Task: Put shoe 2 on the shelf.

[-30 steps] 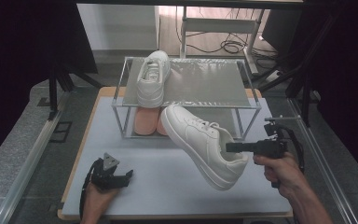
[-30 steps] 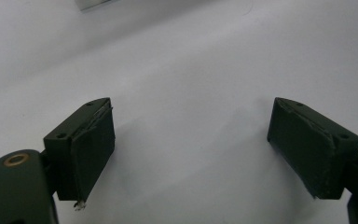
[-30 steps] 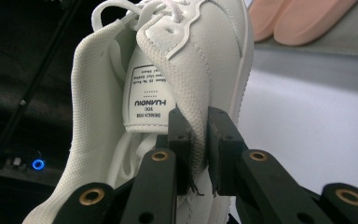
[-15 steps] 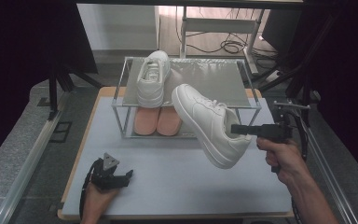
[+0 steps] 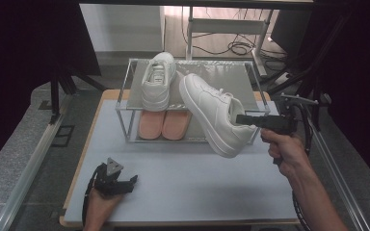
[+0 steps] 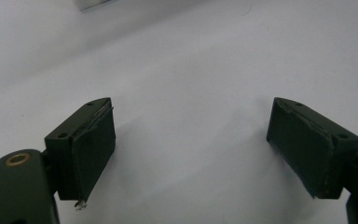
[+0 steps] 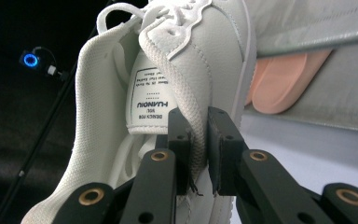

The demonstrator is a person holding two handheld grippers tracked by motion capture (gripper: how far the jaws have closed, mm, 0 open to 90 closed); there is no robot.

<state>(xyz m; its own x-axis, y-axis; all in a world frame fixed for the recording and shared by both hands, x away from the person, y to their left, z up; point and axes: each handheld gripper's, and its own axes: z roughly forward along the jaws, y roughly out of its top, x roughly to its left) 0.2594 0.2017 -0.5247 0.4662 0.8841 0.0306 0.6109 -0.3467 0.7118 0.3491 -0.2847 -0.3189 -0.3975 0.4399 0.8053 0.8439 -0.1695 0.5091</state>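
A white sneaker (image 5: 213,113) hangs in the air, its toe over the right part of the metal rack's (image 5: 241,77) top shelf. My right gripper (image 5: 240,119) is shut on the sneaker's collar edge (image 7: 196,122); the tongue label (image 7: 150,100) faces the right gripper view. A second white sneaker (image 5: 158,80) rests on the top shelf at the left. A pair of pink insoles (image 5: 164,124) lies on the lower shelf. My left gripper (image 5: 131,181) sits low at the table's front left, open, with only white table (image 6: 191,93) between its jaws.
The rack stands at the back of the white tabletop (image 5: 197,178). Cables (image 5: 231,47) and stand legs lie on the floor behind it. A dark tripod (image 5: 60,82) stands at the left. A blue-lit ring (image 7: 30,59) glows in the dark in the right gripper view.
My right gripper has lifted the white sneaker up and back, from low over the table to level with the rack's top shelf. The left gripper has stayed put.
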